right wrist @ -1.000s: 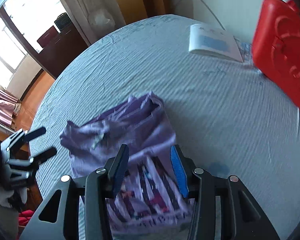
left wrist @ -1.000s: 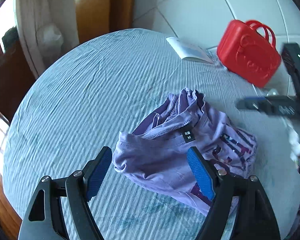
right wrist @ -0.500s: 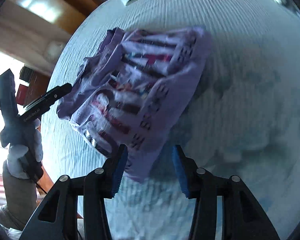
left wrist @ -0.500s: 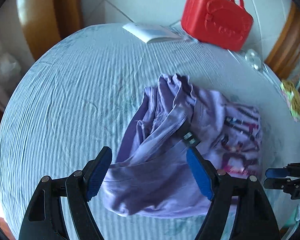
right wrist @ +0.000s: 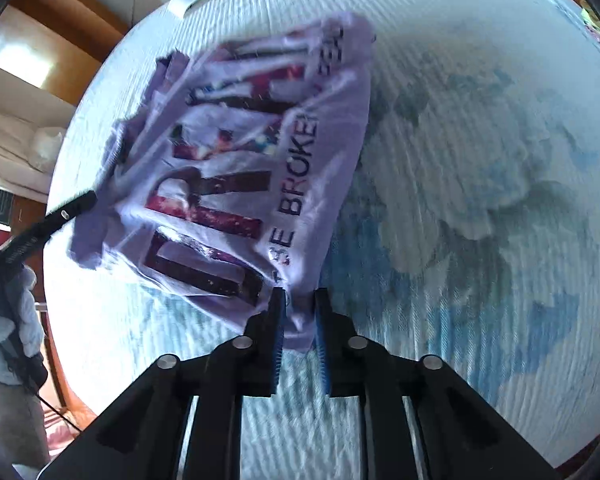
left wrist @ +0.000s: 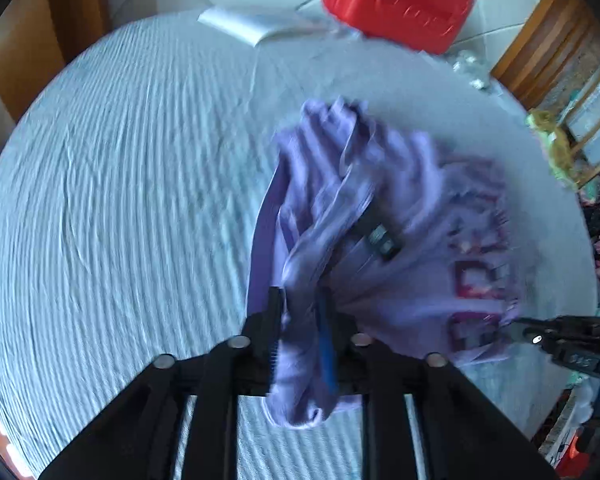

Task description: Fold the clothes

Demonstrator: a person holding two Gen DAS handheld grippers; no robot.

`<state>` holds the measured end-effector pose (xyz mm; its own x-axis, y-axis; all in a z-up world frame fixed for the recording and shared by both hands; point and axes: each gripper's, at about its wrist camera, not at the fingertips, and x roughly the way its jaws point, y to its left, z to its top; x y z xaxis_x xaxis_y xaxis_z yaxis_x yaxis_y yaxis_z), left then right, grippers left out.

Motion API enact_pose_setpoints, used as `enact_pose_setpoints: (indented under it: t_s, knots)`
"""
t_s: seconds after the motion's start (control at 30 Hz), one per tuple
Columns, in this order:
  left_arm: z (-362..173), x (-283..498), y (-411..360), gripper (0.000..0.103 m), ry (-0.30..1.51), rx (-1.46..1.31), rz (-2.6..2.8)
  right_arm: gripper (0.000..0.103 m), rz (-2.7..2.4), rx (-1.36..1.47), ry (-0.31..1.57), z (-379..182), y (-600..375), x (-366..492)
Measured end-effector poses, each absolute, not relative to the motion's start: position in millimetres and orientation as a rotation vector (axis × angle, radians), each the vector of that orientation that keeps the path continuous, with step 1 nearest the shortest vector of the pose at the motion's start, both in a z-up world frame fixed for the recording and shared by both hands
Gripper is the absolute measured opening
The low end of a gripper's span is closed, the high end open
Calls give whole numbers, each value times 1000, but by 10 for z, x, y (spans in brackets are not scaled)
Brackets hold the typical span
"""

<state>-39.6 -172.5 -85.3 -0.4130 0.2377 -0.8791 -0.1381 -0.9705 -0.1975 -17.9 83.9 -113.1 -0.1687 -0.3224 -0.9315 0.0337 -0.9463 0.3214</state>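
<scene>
A crumpled lilac T-shirt [left wrist: 380, 208] with dark red printed letters lies on a round table with a pale blue striped cloth [left wrist: 120, 200]. My left gripper [left wrist: 300, 300] is shut on a bunch of the shirt's near edge, near the collar with its black label. My right gripper [right wrist: 300, 300] is shut on a corner of the shirt [right wrist: 260, 140] at the printed side, and the fabric stretches away from it. The right gripper's tip [left wrist: 540, 332] shows at the shirt's right edge in the left wrist view, and the left gripper's tip [right wrist: 68, 208] at the shirt's left edge in the right wrist view.
A red plastic case [left wrist: 396, 4] and a white booklet [left wrist: 244, 24] sit at the table's far edge. A wooden chair [left wrist: 560, 60] stands at the far right. Crumpled plastic [left wrist: 472, 72] lies near the case. The cloth has blue flower prints [right wrist: 500, 200].
Both grippers were open around the shirt's edges and have closed on the fabric. The shirt is now pulled and bunched between them.
</scene>
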Motion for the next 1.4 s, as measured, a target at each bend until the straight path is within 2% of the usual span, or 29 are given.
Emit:
enact_pose_setpoints:
  t_s: [0.03, 0.13, 0.2, 0.3, 0.47, 0.5, 0.53, 0.63, 0.7, 0.8, 0.87, 0.9, 0.93, 1.0, 1.13, 1.4]
  knots:
    - [-743, -483, -1700, 58, -138, -1508, 2477, 21, -2216, 1829, -362, -1040, 870, -186]
    - [-593, -864, -1590, 58, -138, -1424, 2491, 24, -2294, 1756, -370, -792, 968, -317]
    - [-696, -1170, -1463, 58, -133, -1438, 2486, 24, -2338, 1734, -393, -708, 1037, -443]
    - [-918, -1549, -1277, 51, -121, -1483, 2458, 25, -2360, 1736, -433, -715, 1074, -600]
    - [-1257, -1721, -1116, 51, -104, -1599, 2390, 25, -2364, 1749, -472, -815, 1069, -752]
    - [-1288, -1729, -1117, 33, -103, -1607, 2391, 25, -2364, 1754, -479, -848, 1074, -772]
    - [-1309, -1733, -1128, 3, -105, -1610, 2396, 25, -2363, 1754, -498, -889, 1066, -790]
    - [-1209, -1686, -1264, 3, -155, -1551, 2445, 25, -2359, 1768, -501, -1018, 1005, -862]
    - [-1090, -1652, -1407, 3, -171, -1524, 2479, 16, -2352, 1794, -477, -1092, 978, -863]
    - [-1253, -1707, -1475, 3, -74, -1603, 2488, 16, -2336, 1818, -475, -1189, 964, -863]
    - [-1315, -1696, -1510, 8, -71, -1598, 2477, 16, -2324, 1829, -481, -1234, 955, -867]
    - [-1298, -1685, -1515, 13, -72, -1582, 2470, 17, -2322, 1827, -481, -1228, 947, -866]
    - [-1255, -1669, -1522, 37, -71, -1571, 2465, 17, -2325, 1824, -484, -1213, 941, -863]
    - [-1084, -1586, -1563, 72, -79, -1513, 2463, 17, -2336, 1797, -497, -1152, 944, -830]
    - [-828, -1356, -1633, 73, -89, -1458, 2447, 17, -2360, 1757, -516, -1046, 973, -764]
    - [-1015, -982, -1619, 67, -55, -1526, 2358, 17, -2320, 1789, -510, -1111, 850, -663]
